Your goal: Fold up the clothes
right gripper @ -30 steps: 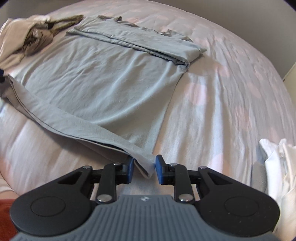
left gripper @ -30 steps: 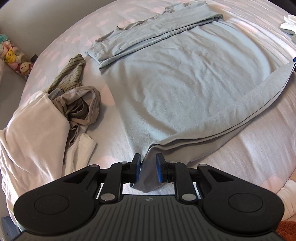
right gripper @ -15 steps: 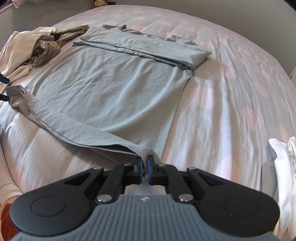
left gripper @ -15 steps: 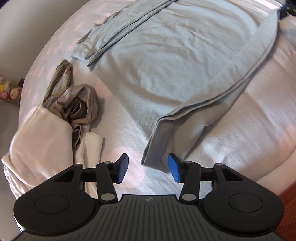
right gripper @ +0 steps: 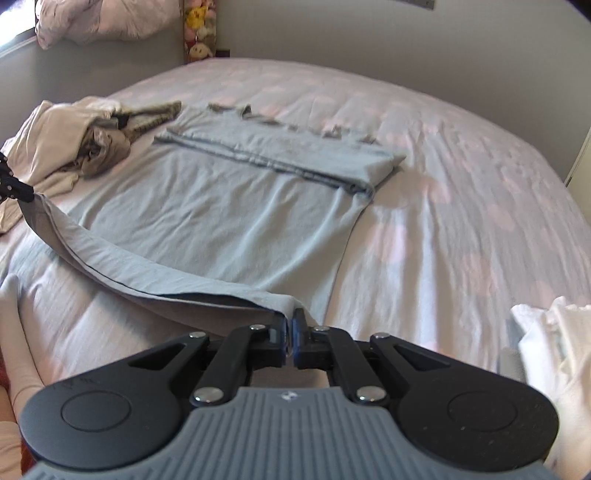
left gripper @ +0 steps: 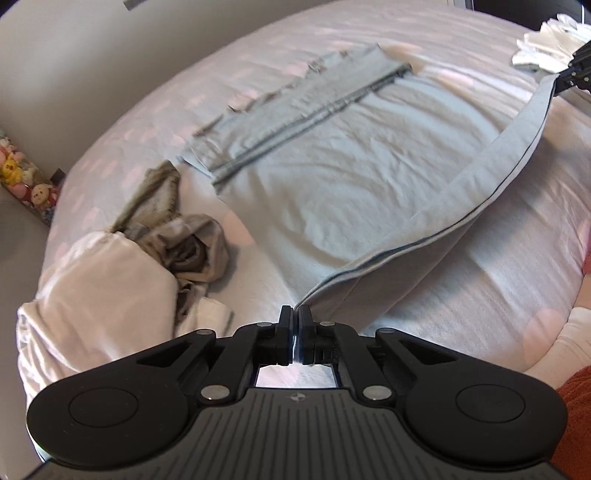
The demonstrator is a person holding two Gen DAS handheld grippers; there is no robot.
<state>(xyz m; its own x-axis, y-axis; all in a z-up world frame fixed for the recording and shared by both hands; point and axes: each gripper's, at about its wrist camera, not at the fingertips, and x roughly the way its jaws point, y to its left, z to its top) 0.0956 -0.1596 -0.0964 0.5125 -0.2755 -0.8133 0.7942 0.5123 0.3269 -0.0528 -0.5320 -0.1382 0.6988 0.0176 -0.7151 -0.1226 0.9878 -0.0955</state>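
Note:
A light blue garment (left gripper: 354,166) lies spread on the bed, its far part folded over into a band (right gripper: 280,151). My left gripper (left gripper: 296,314) is shut on the near left corner of its hem. My right gripper (right gripper: 289,325) is shut on the near right corner. The near edge (right gripper: 147,280) is raised off the bed and hangs in a sagging fold between the two grippers. The right gripper (left gripper: 570,72) shows at the far right of the left wrist view, and the left gripper (right gripper: 13,188) at the left edge of the right wrist view.
A pile of beige and olive clothes (left gripper: 140,254) lies left of the garment. White clothes (right gripper: 554,347) lie at the right. The bed has a pale sheet with pink spots (right gripper: 461,192). Plush toys (right gripper: 197,33) sit against the wall. An orange-red fabric (left gripper: 576,413) is near me.
My left gripper, open half a second ago beside the dropped corner, has shut on it. Both grippers have lifted the near hem off the bed; the right one stayed shut.

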